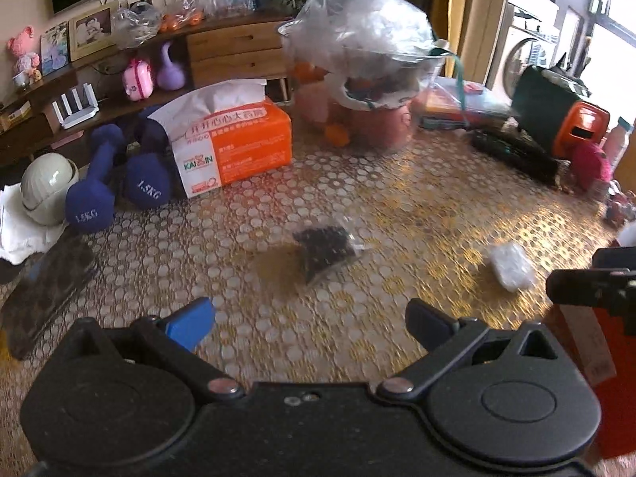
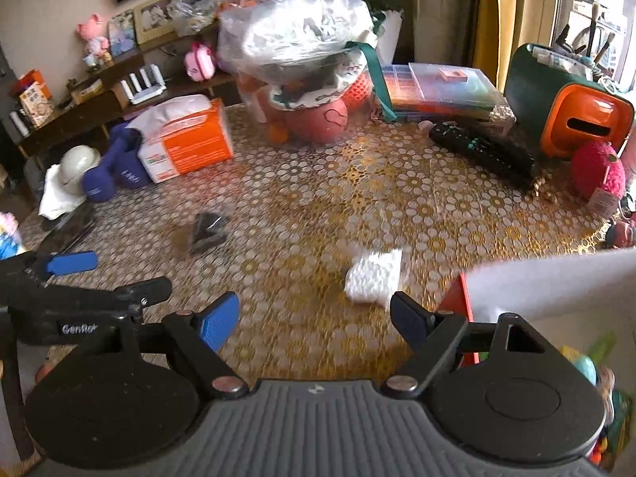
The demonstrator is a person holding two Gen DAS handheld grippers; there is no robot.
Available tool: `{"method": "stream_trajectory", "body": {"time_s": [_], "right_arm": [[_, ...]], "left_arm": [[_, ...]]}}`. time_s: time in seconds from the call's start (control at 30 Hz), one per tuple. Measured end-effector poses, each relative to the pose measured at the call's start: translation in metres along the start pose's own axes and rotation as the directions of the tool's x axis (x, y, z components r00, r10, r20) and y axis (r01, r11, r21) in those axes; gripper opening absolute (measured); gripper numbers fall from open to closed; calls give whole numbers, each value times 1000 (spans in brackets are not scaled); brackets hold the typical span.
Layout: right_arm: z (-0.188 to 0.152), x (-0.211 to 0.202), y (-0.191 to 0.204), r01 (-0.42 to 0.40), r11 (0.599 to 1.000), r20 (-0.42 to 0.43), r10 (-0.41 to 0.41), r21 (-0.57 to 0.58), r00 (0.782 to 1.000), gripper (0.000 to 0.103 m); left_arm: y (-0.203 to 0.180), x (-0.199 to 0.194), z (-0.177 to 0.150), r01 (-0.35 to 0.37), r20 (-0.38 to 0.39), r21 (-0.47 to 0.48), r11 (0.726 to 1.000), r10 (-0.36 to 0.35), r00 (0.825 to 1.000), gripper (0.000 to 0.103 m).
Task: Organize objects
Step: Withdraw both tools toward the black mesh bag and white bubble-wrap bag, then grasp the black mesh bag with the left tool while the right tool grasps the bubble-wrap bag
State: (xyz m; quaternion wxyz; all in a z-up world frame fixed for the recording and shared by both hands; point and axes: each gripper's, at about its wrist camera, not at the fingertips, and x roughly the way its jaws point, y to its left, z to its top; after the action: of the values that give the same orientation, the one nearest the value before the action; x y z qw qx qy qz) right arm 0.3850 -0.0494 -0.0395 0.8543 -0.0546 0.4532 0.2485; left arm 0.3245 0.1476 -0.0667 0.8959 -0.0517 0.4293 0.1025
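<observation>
Both claws gape wide, empty: left gripper (image 1: 310, 324) hovers short of the dark packet (image 1: 326, 248), right gripper (image 2: 314, 320) just before the white packet (image 2: 373, 280).

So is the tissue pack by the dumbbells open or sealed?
Open: the tissue pack has a white tissue sticking up from its top.

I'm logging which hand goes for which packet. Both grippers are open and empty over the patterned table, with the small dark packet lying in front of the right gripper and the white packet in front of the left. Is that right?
Not quite: the packets are swapped. The left wrist view shows the dark packet ahead of the left gripper; the right wrist view shows the white packet ahead of the right gripper. Both are open and empty over the patterned table.
</observation>
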Motion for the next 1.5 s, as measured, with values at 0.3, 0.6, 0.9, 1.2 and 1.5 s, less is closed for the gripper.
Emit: {"method": "stream_trajectory", "body": {"time_s": [0.3, 0.6, 0.9, 1.2, 1.5], "right_arm": [[38, 55, -17, 48, 997, -63, -44, 68, 997, 84], [53, 96, -19, 76, 996, -139, -68, 51, 988, 83], [46, 123, -28, 128, 989, -209, -110, 77, 972, 82], [36, 123, -25, 129, 991, -190, -120, 35, 974, 53], [29, 112, -19, 102, 995, -154, -98, 18, 983, 34]], "left_arm": [[8, 44, 30, -17, -42, -79, 997, 14, 999, 102], [6, 79, 42, -43, -82, -106, 993, 34, 996, 102], [9, 103, 41, -31, -111, -121, 992, 18, 994, 98], [0, 103, 37, -41, -94, -91, 995, 32, 995, 71], [-10, 89, 31, -38, -87, -39, 999, 35, 996, 50]]}}
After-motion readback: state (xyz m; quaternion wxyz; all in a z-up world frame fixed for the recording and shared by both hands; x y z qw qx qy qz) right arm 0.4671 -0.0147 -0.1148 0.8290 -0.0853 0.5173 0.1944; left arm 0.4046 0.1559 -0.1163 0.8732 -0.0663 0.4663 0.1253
